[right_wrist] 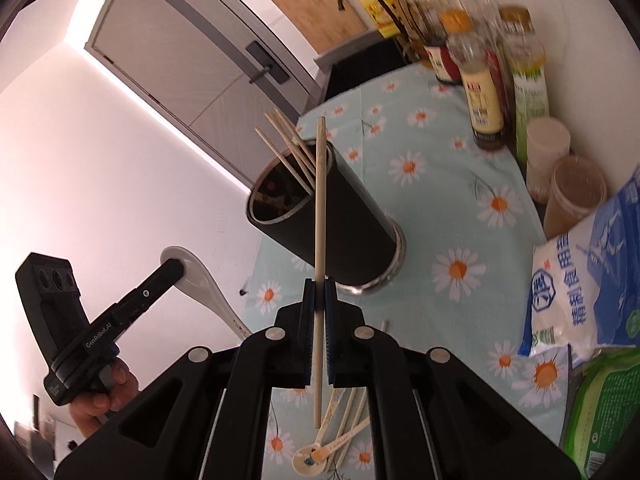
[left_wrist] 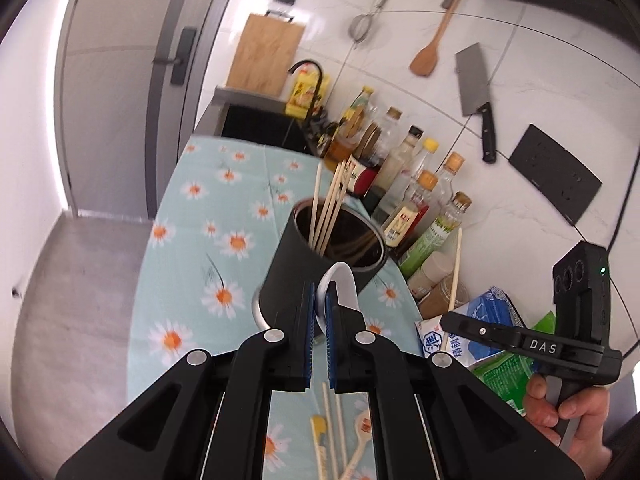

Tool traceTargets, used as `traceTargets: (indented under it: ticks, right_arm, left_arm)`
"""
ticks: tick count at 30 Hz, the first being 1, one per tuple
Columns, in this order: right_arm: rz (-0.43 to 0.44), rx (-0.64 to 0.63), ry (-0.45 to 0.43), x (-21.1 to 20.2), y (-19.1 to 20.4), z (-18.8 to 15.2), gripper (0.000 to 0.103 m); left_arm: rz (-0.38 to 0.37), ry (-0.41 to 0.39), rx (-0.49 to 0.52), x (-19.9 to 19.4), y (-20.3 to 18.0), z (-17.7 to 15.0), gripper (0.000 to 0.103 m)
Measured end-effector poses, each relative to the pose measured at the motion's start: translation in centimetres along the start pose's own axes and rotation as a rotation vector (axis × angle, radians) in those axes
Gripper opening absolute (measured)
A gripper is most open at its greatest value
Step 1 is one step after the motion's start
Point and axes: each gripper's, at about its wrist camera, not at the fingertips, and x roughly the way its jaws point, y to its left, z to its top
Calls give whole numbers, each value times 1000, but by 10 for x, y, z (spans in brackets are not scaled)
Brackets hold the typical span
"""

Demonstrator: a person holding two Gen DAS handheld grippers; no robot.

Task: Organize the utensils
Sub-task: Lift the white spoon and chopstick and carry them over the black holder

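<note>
A black cylindrical utensil holder [left_wrist: 320,264] [right_wrist: 332,224] stands on the daisy tablecloth with several wooden chopsticks [left_wrist: 330,204] [right_wrist: 286,148] in it. My left gripper [left_wrist: 320,304] is shut on a white ceramic spoon [left_wrist: 344,284], held just in front of the holder's rim; the spoon also shows in the right wrist view [right_wrist: 200,276]. My right gripper [right_wrist: 319,292] is shut on a single wooden chopstick [right_wrist: 320,208], held upright in front of the holder. In the left wrist view this chopstick [left_wrist: 455,276] rises above the right gripper's finger [left_wrist: 500,330]. More spoons and chopsticks [right_wrist: 340,432] [left_wrist: 340,440] lie on the cloth below.
Sauce and oil bottles [left_wrist: 404,176] [right_wrist: 484,80] line the wall side of the counter. Jars [right_wrist: 568,184], a salt bag [right_wrist: 584,280] and a green packet [right_wrist: 608,408] sit at the right. A cleaver [left_wrist: 476,96] and wooden spatula [left_wrist: 430,52] hang on the wall. The sink [left_wrist: 260,120] lies beyond the cloth.
</note>
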Motion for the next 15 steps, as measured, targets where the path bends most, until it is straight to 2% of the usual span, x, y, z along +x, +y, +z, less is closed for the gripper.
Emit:
traceTargets:
  ticks: [2,8,10,15]
  right_arm:
    - [-27,-37,-27,0,9,3,6]
    - [-35,-104,-94,0,28,17,6]
    - [-43,-133,-135,-3,36,22,6]
    - [-35,-226,-298,-19,58,31,6]
  left_arm:
    - [-15,-10,12,-3,1,6,4]
    - [-25,-52,71,-13,-3,24,4]
    - [-20,-74,109,-16,-6,33,4]
    - [-26,-128,155,-23,-9,58,4]
